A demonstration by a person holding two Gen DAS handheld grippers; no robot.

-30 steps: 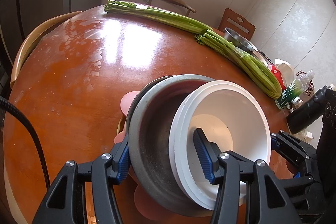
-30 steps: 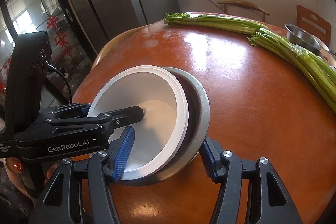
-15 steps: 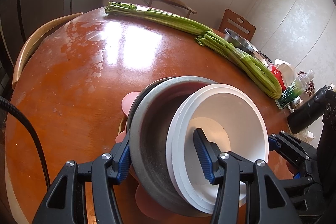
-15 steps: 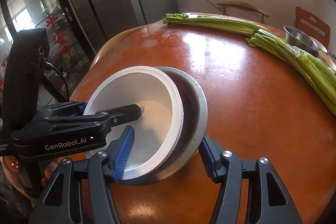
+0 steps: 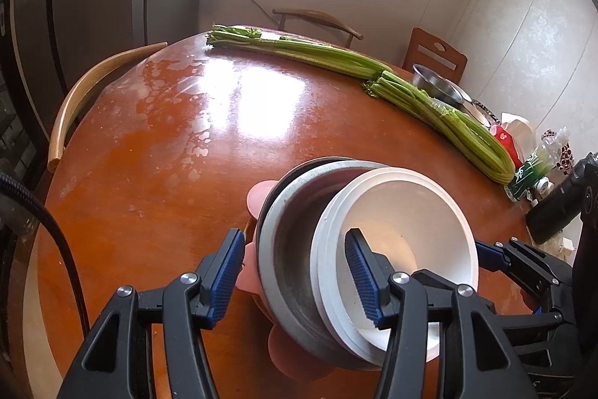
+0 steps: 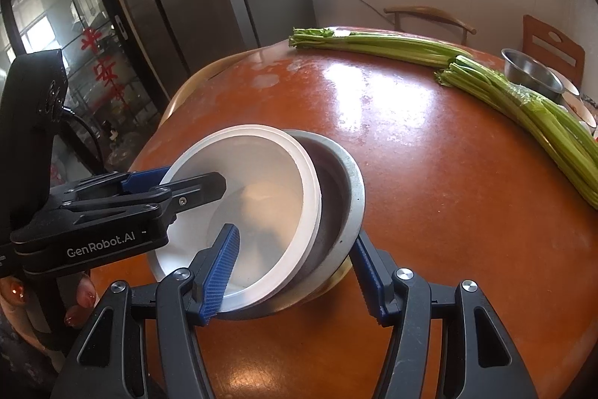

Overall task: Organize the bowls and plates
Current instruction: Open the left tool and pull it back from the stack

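A white bowl (image 5: 411, 212) (image 6: 254, 174) sits tilted inside a grey metal bowl (image 5: 287, 272) (image 6: 336, 197), on a pink plate (image 5: 258, 199). My left gripper (image 5: 293, 238) straddles both walls. Its right pad is inside the white bowl. Its left pad stands just outside the grey rim, with a sliver of pink showing between them. My right gripper (image 6: 295, 234) has its left pad inside the white bowl and its right pad against the grey bowl's outer rim, shut on both. Each gripper also shows in the other's view: the right gripper (image 5: 489, 257) and the left gripper (image 6: 179, 182).
The round orange table (image 5: 168, 174) carries long celery bundles (image 5: 429, 103) (image 6: 523, 114) across its far side. A steel bowl (image 5: 437, 86), a green bottle (image 5: 534, 167) and packets sit at the right edge. Chairs (image 5: 74, 100) ring the table. A hand (image 6: 80, 301) holds the left gripper.
The white bowl has shifted a little leftward inside the grey bowl in the right wrist view. The left wrist view has tilted upward, and its left pad now stands slightly off the grey rim.
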